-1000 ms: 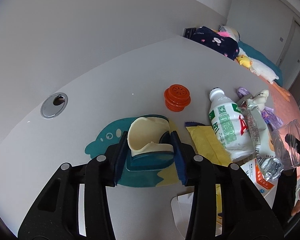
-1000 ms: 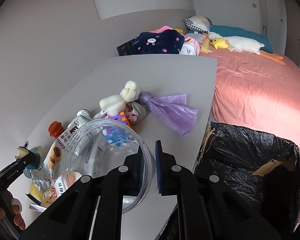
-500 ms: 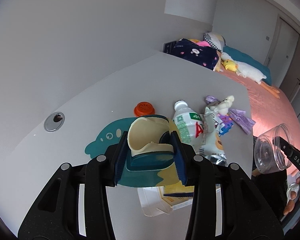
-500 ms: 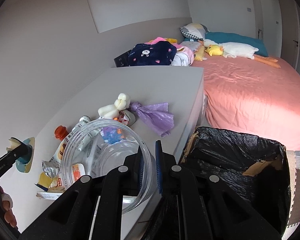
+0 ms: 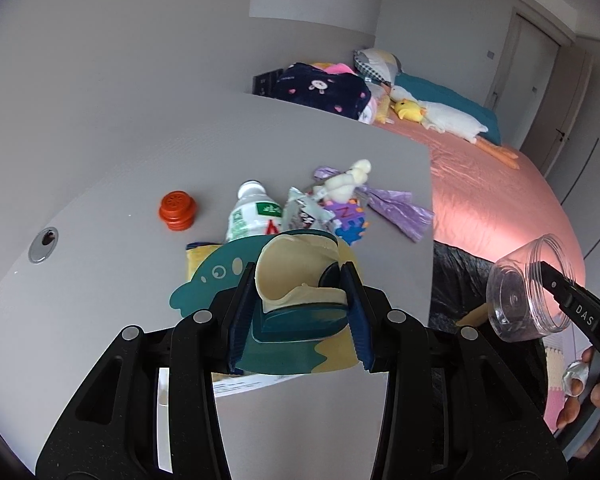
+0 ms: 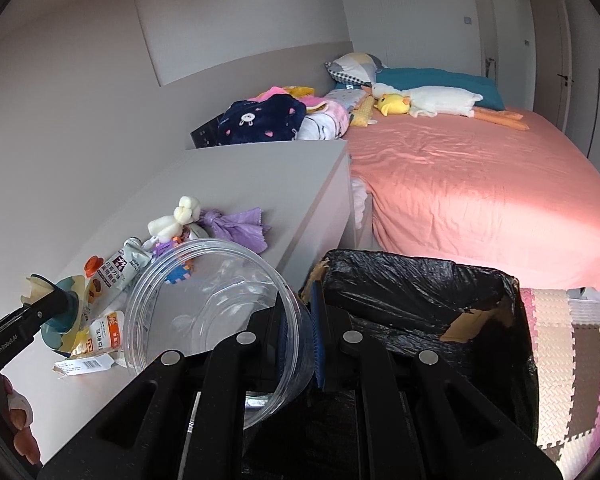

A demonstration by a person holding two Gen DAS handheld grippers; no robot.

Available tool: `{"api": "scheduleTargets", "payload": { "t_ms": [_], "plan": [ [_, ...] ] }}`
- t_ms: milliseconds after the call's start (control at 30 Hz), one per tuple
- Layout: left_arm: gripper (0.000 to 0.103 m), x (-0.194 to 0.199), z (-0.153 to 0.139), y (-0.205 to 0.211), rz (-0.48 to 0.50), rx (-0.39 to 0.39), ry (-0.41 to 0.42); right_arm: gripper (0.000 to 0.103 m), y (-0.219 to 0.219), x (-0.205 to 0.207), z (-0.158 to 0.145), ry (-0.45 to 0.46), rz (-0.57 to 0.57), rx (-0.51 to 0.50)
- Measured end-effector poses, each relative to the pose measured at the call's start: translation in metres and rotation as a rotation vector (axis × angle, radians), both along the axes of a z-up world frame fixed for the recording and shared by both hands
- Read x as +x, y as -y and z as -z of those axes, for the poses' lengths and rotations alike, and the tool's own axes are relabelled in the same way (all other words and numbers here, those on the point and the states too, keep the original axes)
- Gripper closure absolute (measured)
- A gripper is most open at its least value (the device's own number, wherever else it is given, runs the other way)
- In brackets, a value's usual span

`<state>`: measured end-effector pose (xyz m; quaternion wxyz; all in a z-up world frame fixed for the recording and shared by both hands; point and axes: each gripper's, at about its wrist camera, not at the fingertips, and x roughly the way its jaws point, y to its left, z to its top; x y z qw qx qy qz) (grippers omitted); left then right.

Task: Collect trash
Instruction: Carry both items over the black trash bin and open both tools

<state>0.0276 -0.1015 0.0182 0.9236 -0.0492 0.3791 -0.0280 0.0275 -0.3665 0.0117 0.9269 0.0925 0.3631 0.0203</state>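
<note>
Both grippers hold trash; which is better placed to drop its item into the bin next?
Right. The right gripper holds the clear jar at the black-lined bin; the left gripper holds its teal item over the table.

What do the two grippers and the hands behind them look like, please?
Both the left gripper and the right gripper are matte black, with triangular cut-outs, round silver fasteners and ribbed blue pads. White lettering marks their sides. The right hand and the left hand are bare, each with a pale wrap on one finger. No cables show.
</note>
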Motion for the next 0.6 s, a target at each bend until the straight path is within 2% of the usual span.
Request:
{"api": "scheduleTargets", "payload": {
  "t_ms": [600],
  "plan": [
    [0.061,0.011,0.018,0.120,0.256,0.016,-0.066,0.091,0.086,-0.027,0.008,-0.034,0.167,0.007]
  ]
}}
